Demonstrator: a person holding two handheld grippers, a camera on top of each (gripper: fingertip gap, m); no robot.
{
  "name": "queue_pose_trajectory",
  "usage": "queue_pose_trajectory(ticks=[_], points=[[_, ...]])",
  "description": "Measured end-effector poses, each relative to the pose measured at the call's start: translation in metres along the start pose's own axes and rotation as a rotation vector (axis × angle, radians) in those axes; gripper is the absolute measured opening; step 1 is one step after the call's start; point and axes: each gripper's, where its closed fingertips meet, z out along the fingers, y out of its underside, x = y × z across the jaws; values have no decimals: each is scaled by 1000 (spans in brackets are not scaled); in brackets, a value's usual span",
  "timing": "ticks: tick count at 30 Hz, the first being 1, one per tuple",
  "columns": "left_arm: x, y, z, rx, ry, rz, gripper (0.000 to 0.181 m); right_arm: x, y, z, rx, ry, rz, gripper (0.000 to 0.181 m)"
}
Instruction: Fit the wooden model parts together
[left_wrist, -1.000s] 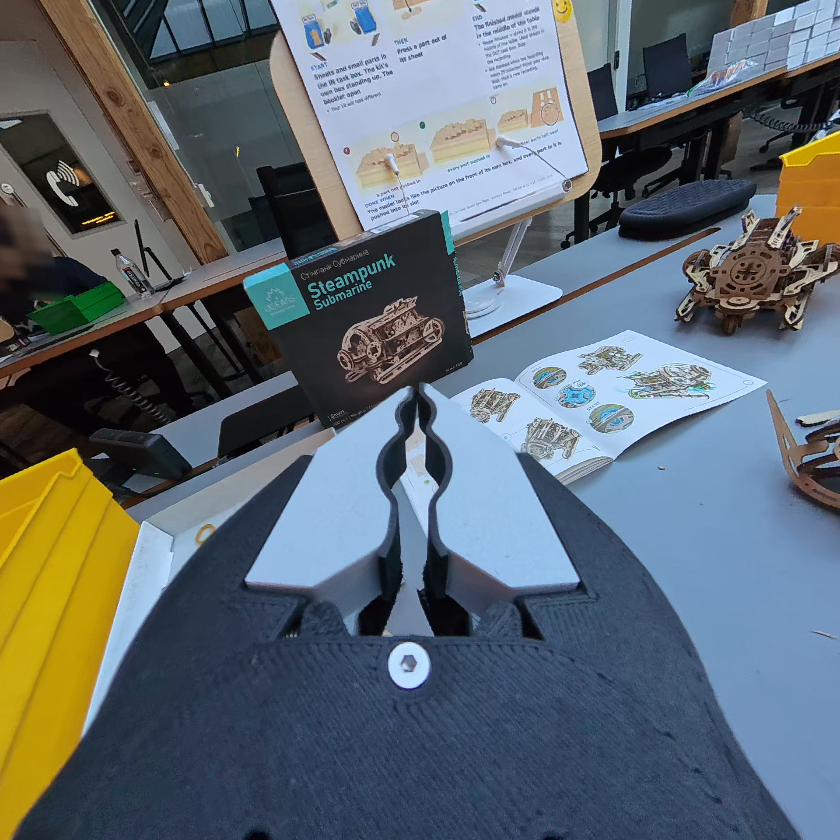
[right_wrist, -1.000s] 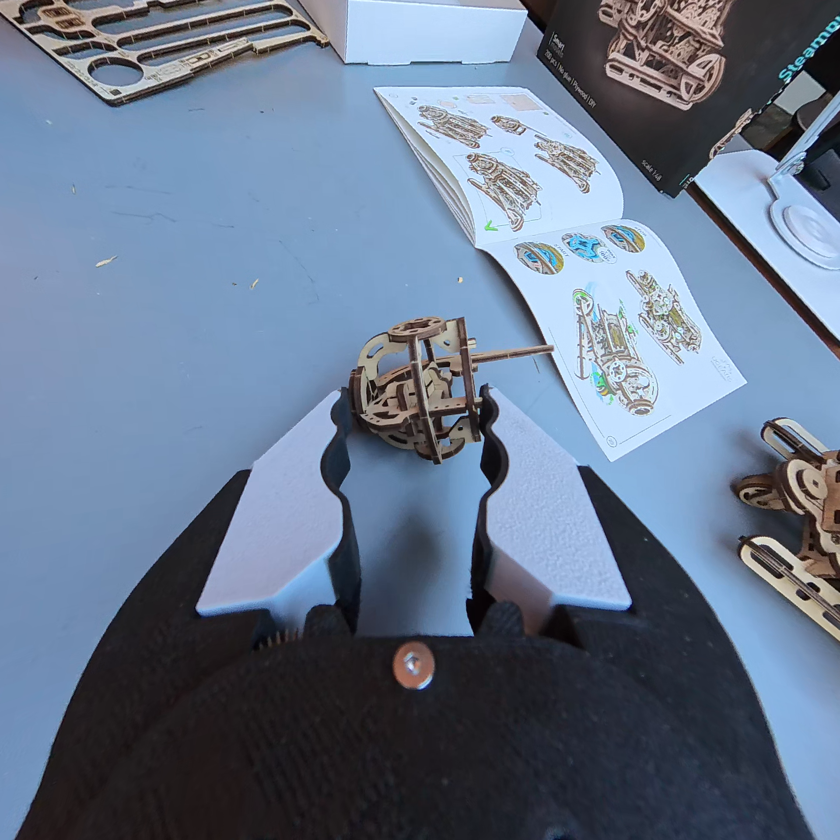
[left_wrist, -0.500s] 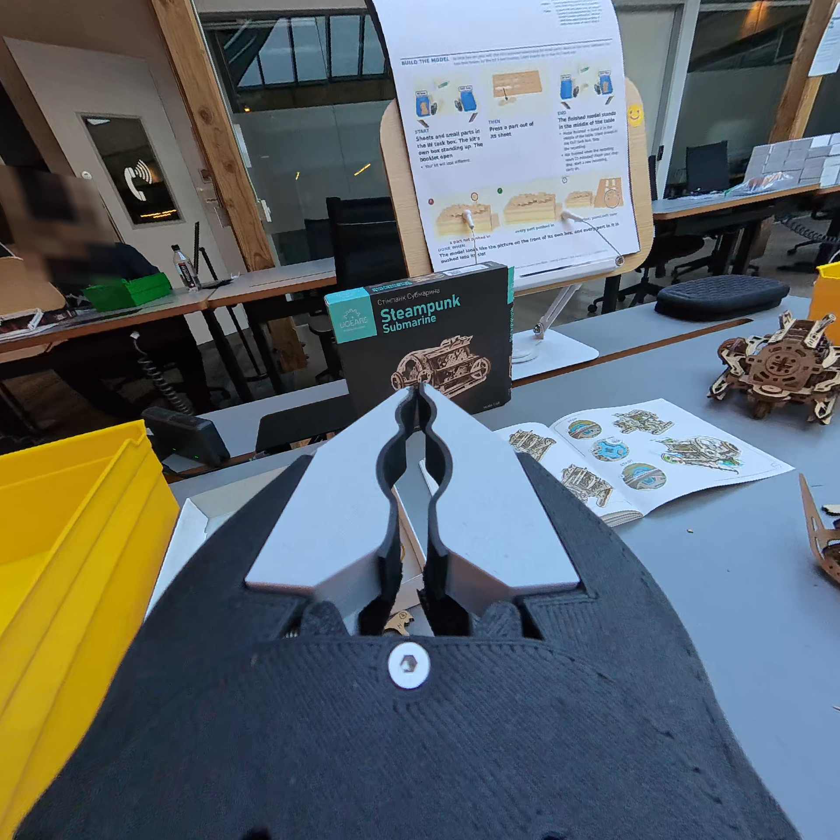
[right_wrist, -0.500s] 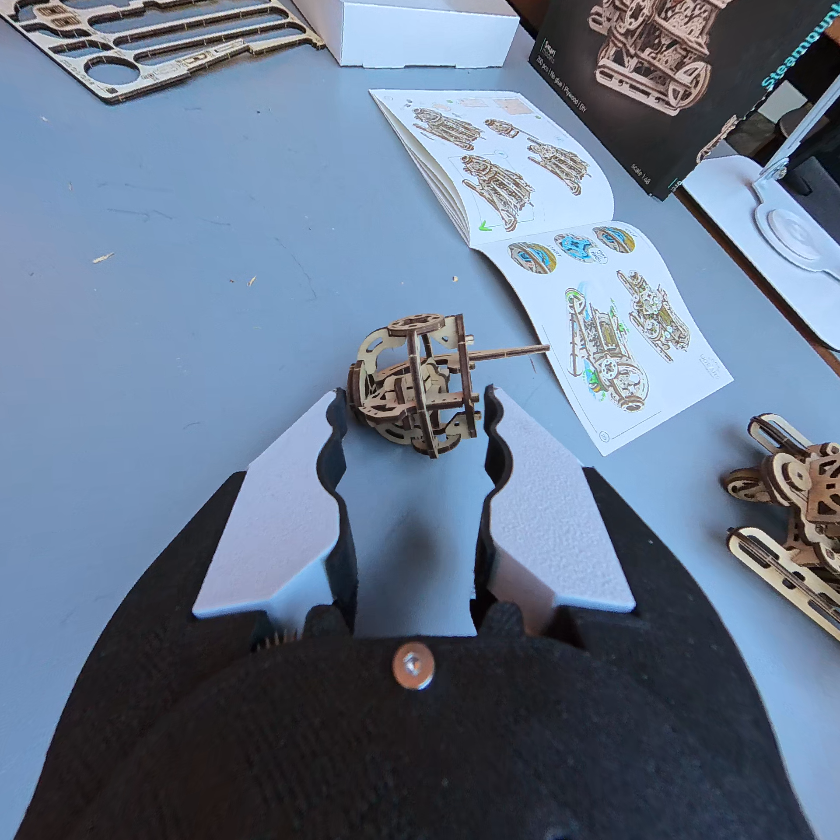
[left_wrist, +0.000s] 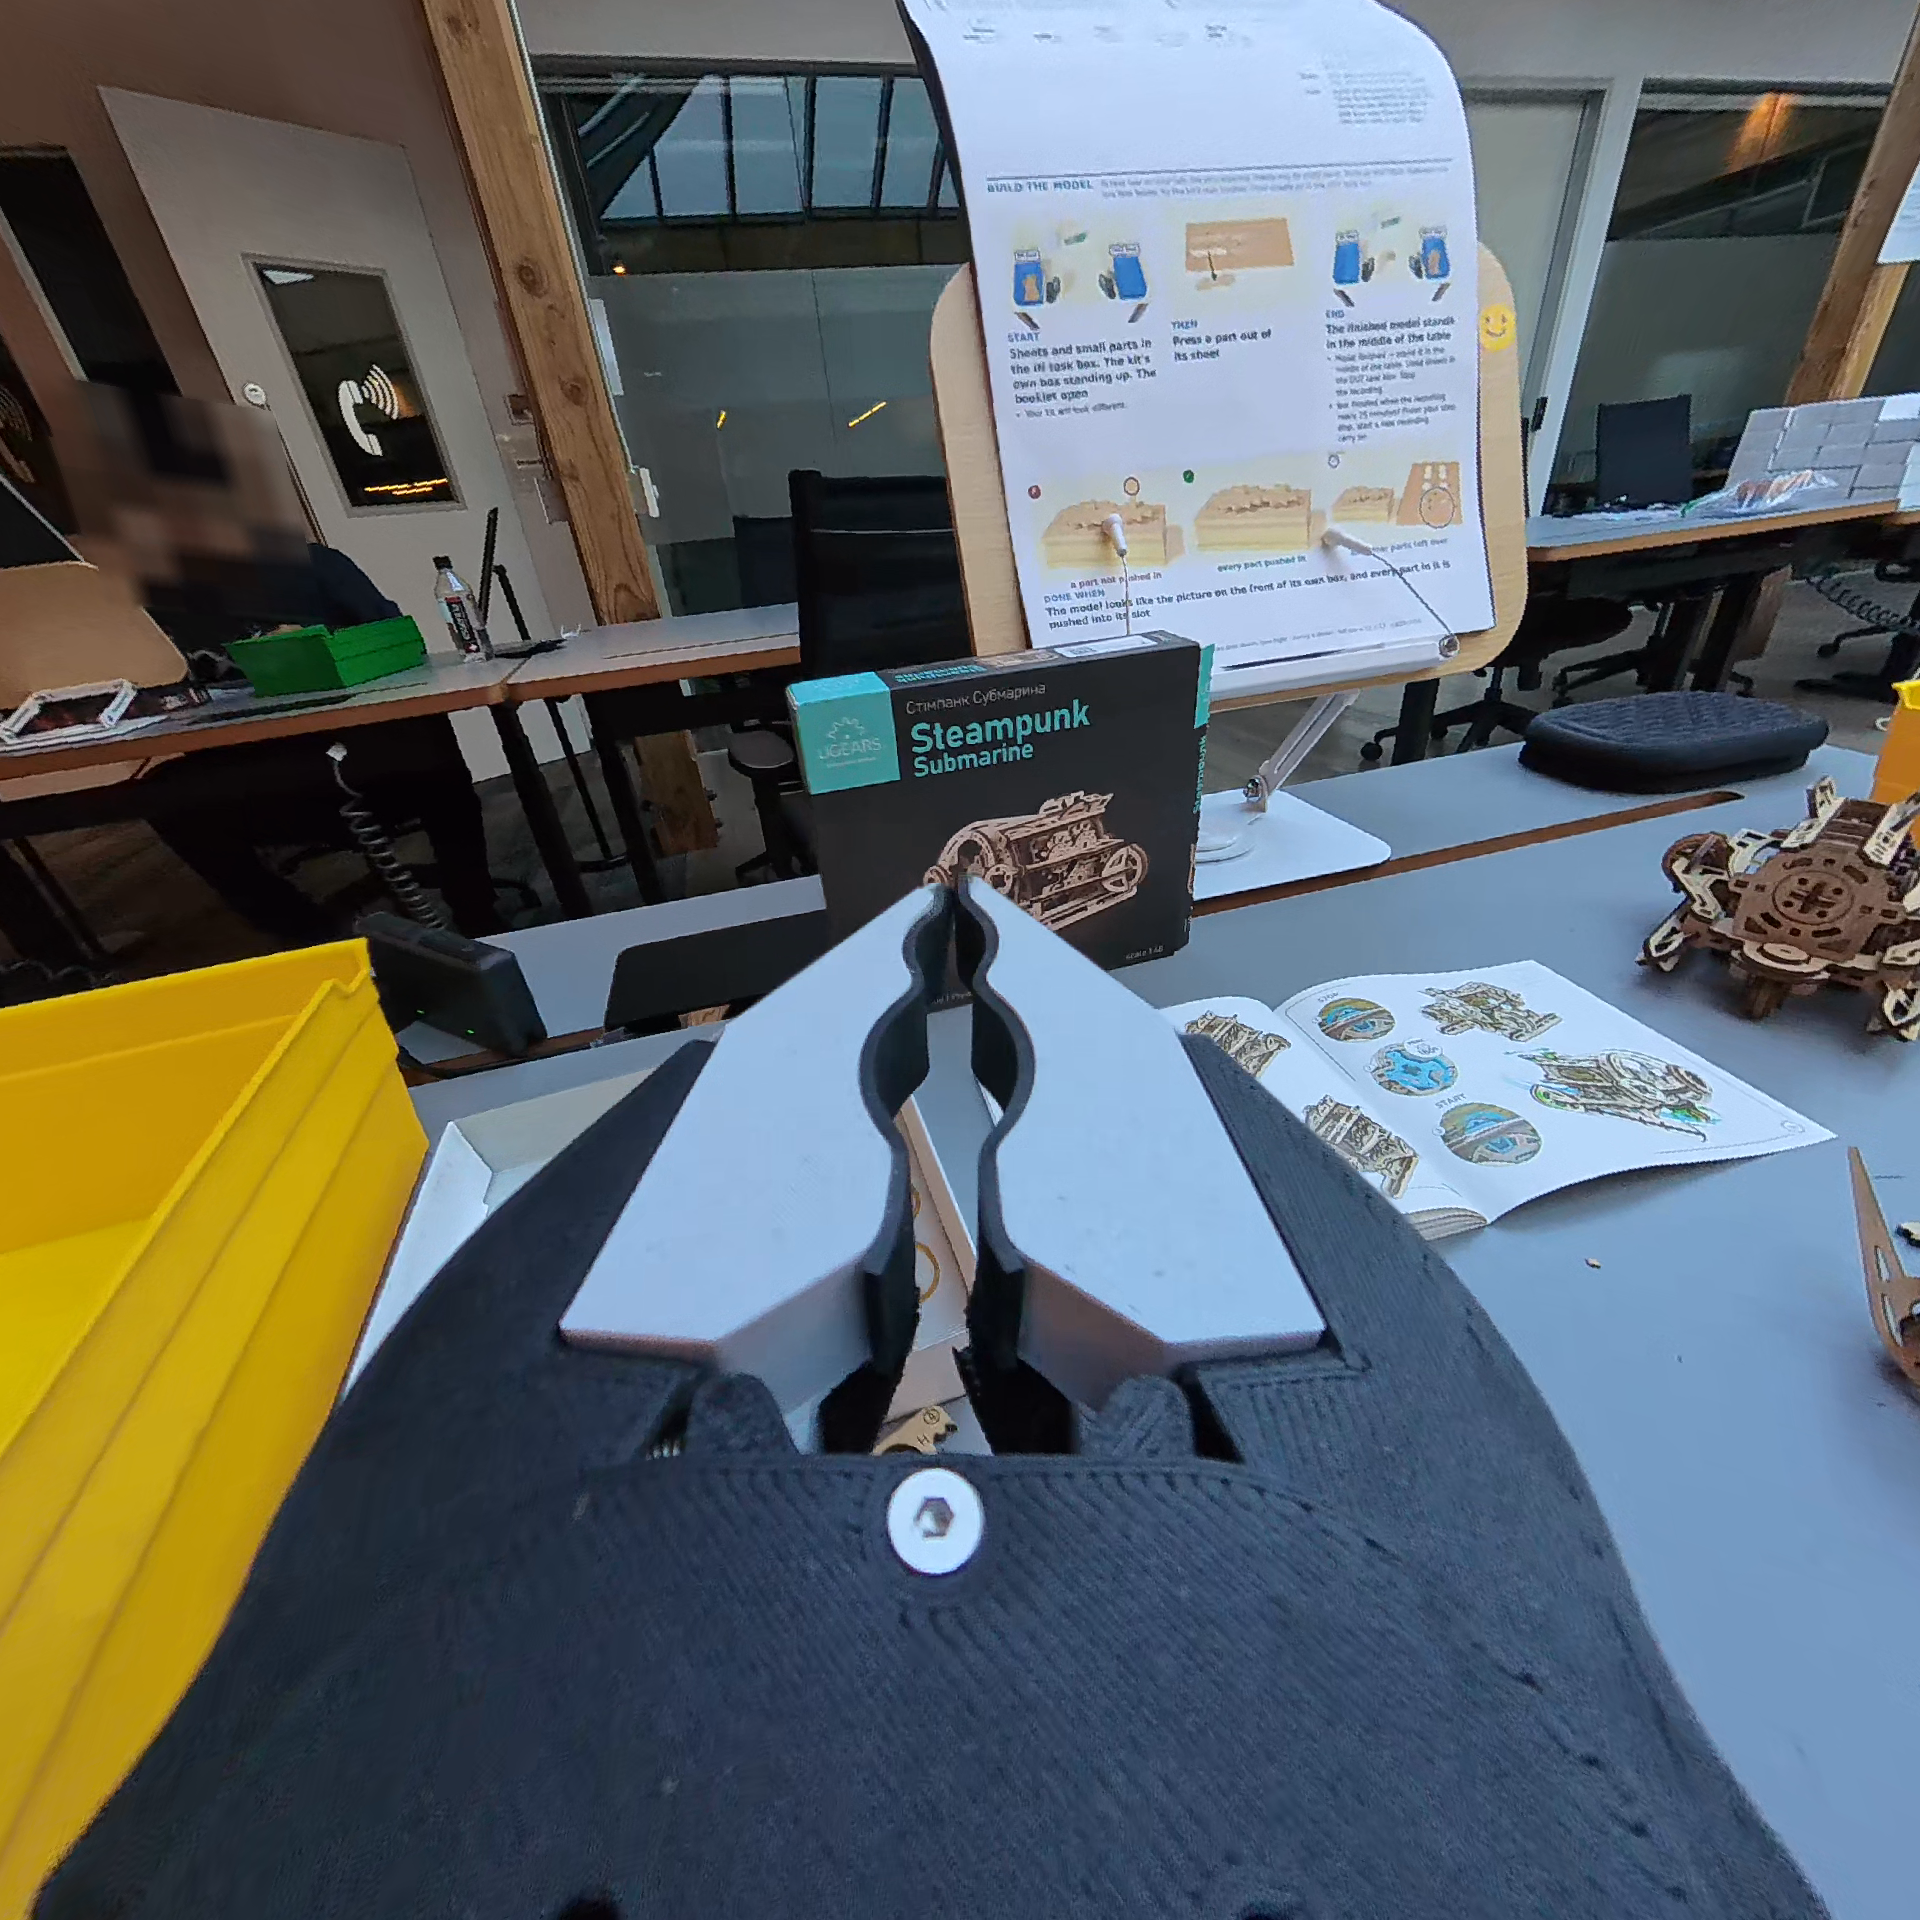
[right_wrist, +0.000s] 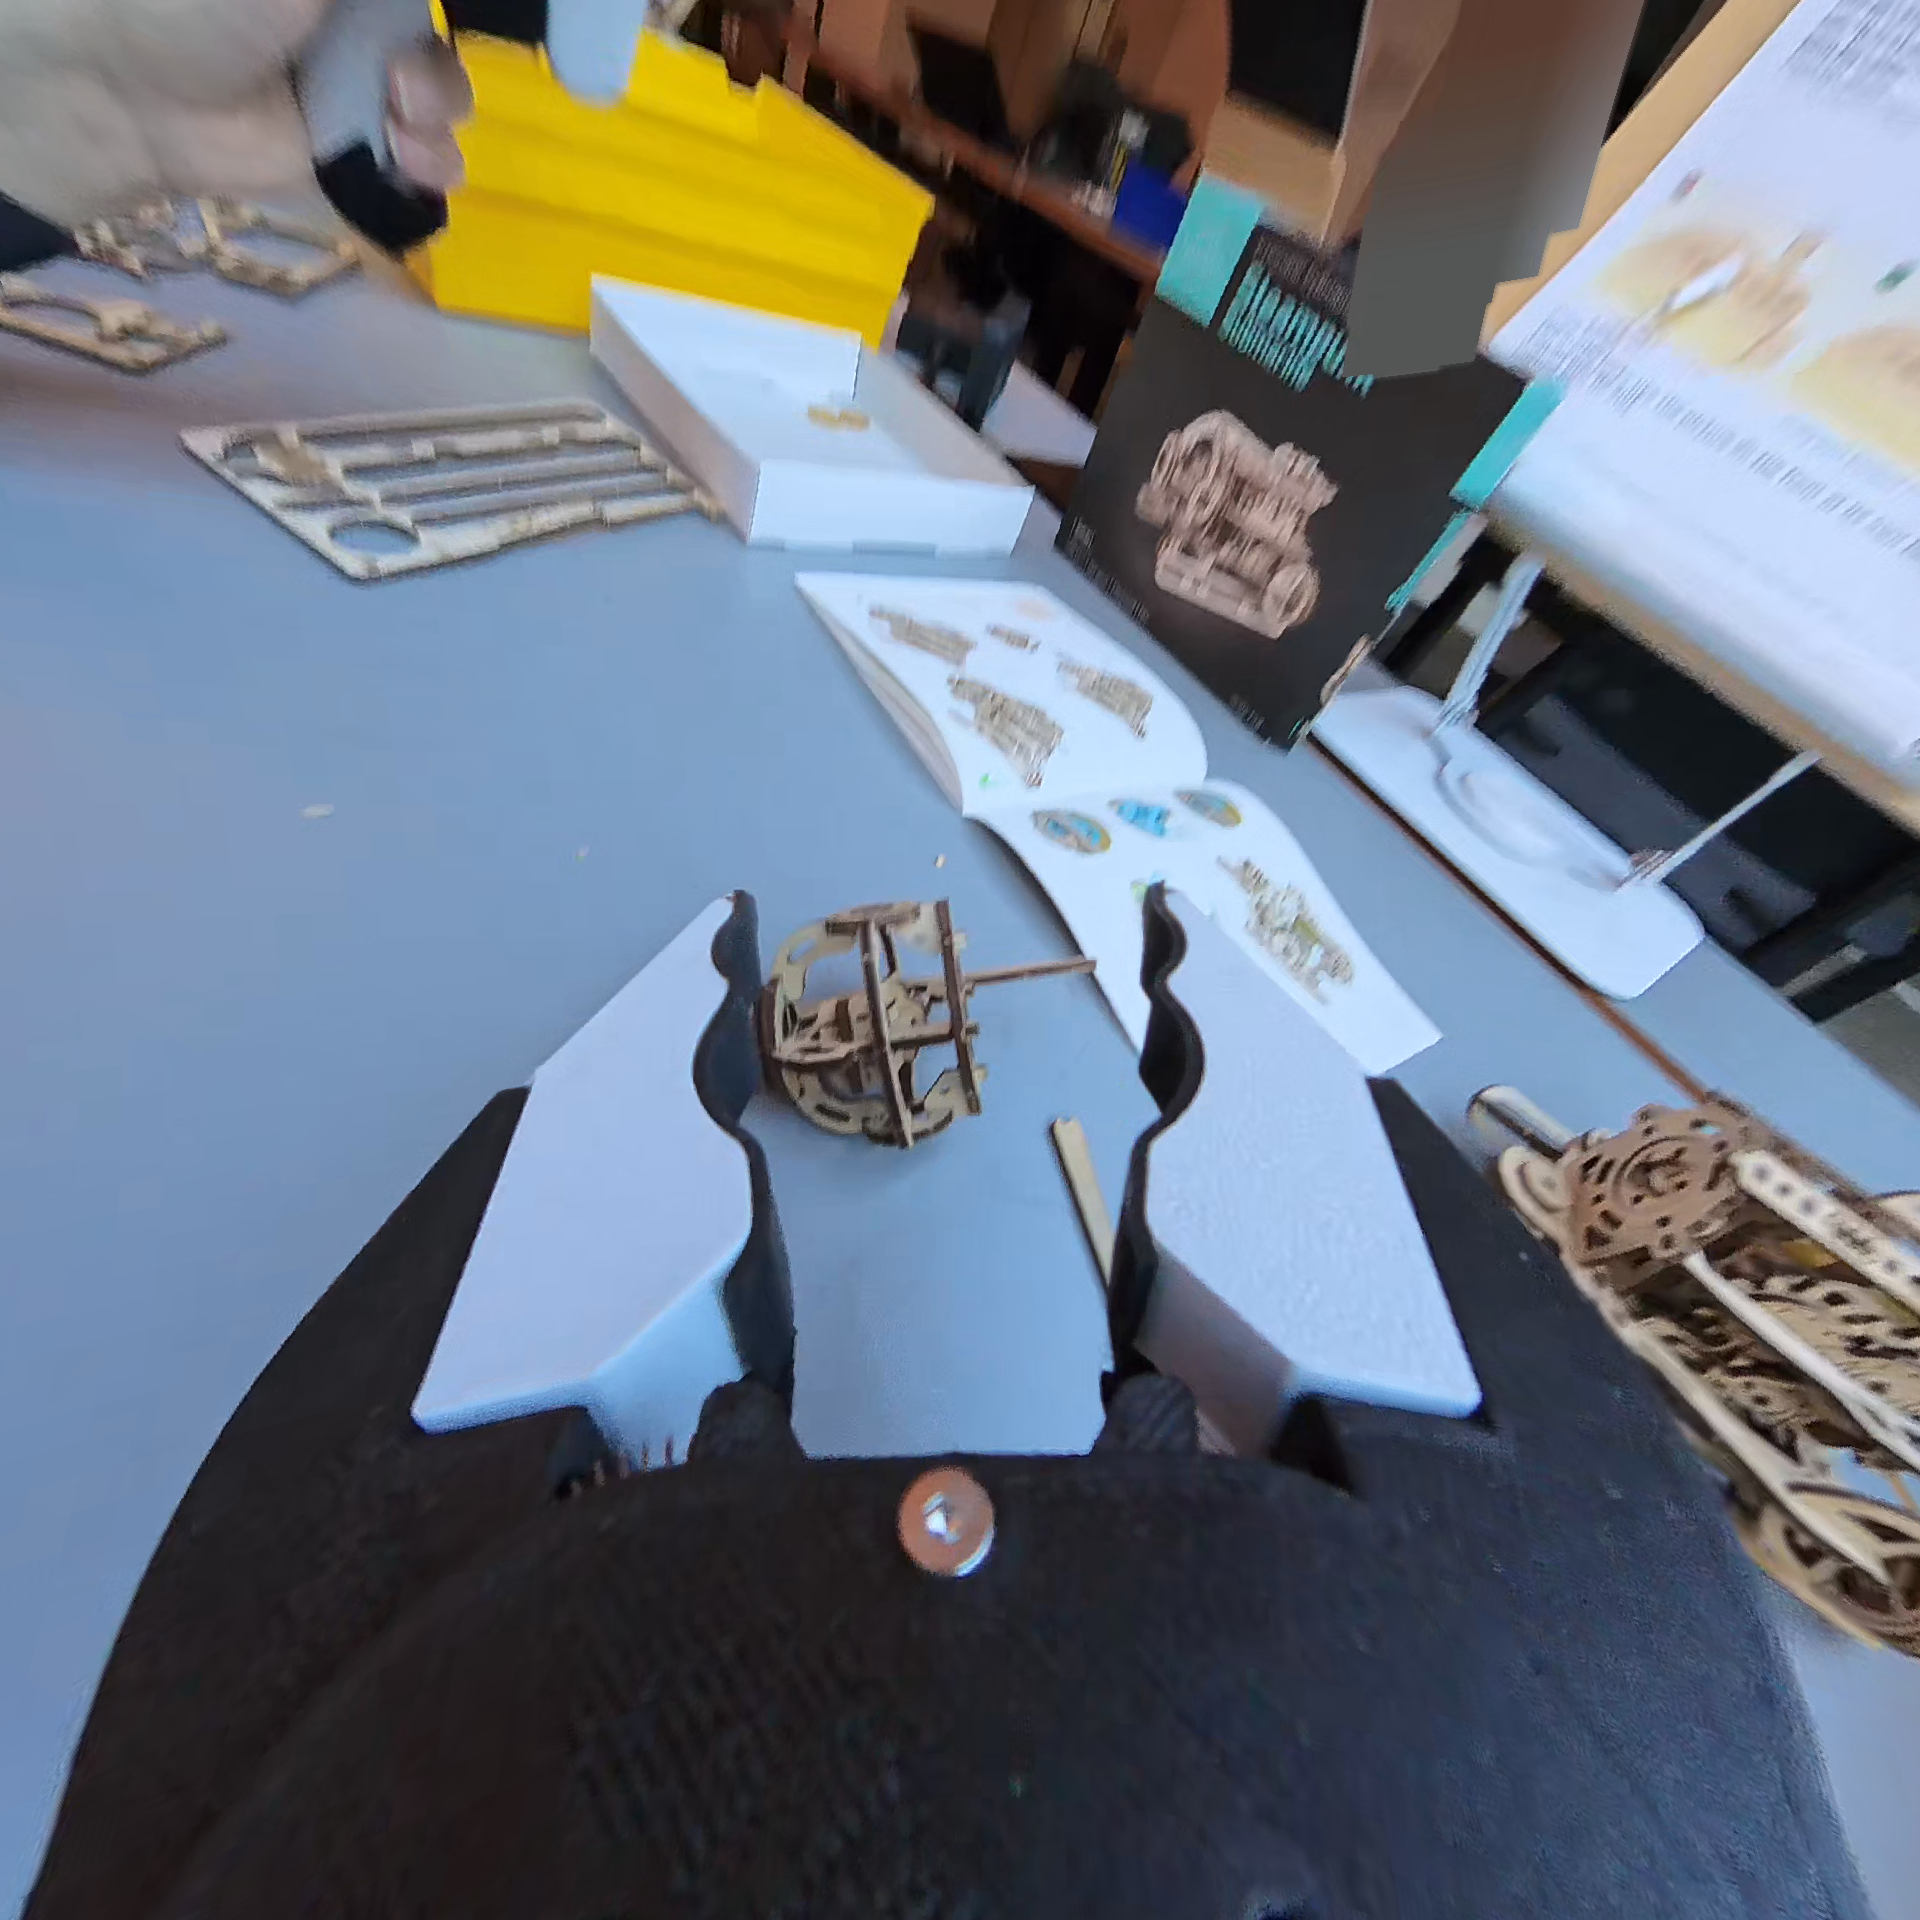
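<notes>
The model (right_wrist: 873, 1023) is showing pale laser-cut wood with dark edges. The table (right_wrist: 312, 935) is looking smooth, matt grey. The booklet (left_wrist: 1496, 1091) is showing glossy paper, the bin (left_wrist: 156, 1195) shiny yellow plastic, the gripper (right_wrist: 940, 920) rough matt black.

**Left gripper closed above the white box**

Your left gripper (left_wrist: 958, 896) has its fingertips touching, nothing visibly held. Below it sits a white box (left_wrist: 457, 1164); a yellow bin (left_wrist: 177, 1164) is left, an open booklet (left_wrist: 1496, 1101) right, the black kit box (left_wrist: 1008, 790) upright ahead.
</notes>
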Motion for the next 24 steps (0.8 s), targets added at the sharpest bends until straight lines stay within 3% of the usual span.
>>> queue_pose_trajectory(ticks=[1,7,17,24], points=[[-1,-1,-1,4,-3,-5,0,2,-8,-4,45,17,-6,75],[-3,-4,-2,23,-3,-42,0,15,-33,-20,200,103,-22,84],[4,-2,-1,13,21,-63,0,6,-38,-22,224,84,-59,82],[9,-4,-2,21,50,-107,0,16,-37,-33,251,154,-47,64]])
